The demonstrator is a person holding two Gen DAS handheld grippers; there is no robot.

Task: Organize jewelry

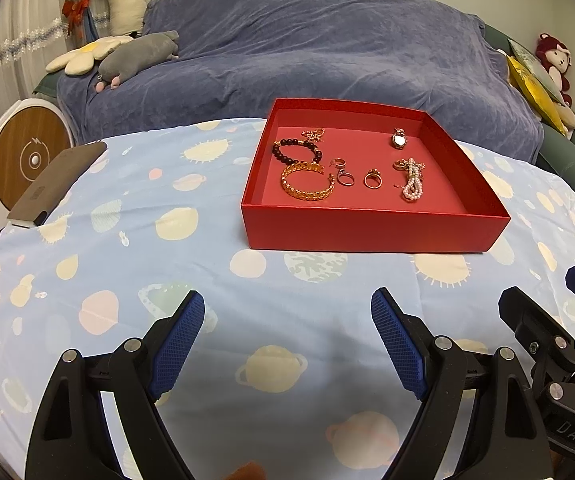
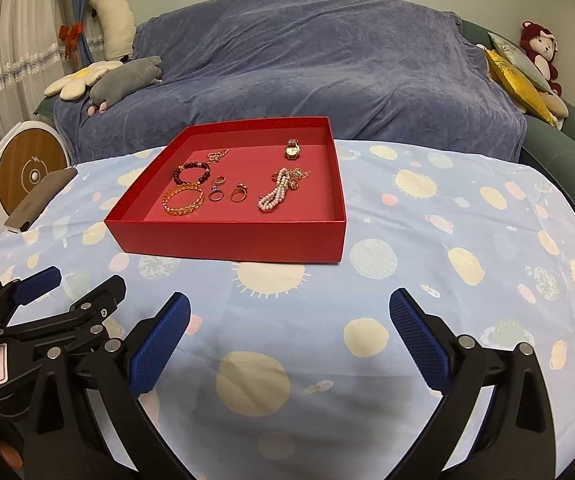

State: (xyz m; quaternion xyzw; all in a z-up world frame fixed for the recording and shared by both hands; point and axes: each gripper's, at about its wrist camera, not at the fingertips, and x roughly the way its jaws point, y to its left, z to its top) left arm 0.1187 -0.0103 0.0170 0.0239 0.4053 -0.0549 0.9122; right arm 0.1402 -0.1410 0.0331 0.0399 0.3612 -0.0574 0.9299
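Table (image 1: 135, 264): covered with a pale blue cloth printed with planets. A sofa (image 1: 327, 48) under a blue throw stands behind it.

Red tray (image 1: 371, 232): open-topped, shallow, on the far half of the table. From the left tool (image 1: 287, 312) it lies ahead and a little to the right. From the right tool (image 2: 289, 312) it lies ahead and a little to the left. It sits roughly between the two lines of approach, well apart from both; neither hand looks clearly nearer.

Tools: both low over the near edge of the cloth, side by side, pointing down and forward. Left tool: jaws wide apart, nothing between them. Right tool: likewise wide apart and empty.

Jewelry, all inside the tray, largest first:
- gold chain bangle (image 1: 307, 182), near-left, lying flat, gap facing right.
- dark bead bracelet (image 1: 296, 150), just behind the bangle, with a thin gold chain (image 1: 313, 134) beyond it.
- pearl strand (image 1: 413, 184), right of centre, bunched; long axis runs near-to-far, tilted slightly. Tangled at its far end with a small gold piece, which I cannot identify.
- watch (image 1: 399, 139), far right, alone.
- rings (image 1: 372, 180) in a row between bangle and pearls.

Judgement: bangle side suits the left hand, pearls and watch the right. Closing across the pearl strand's long axis looks the surest hold.
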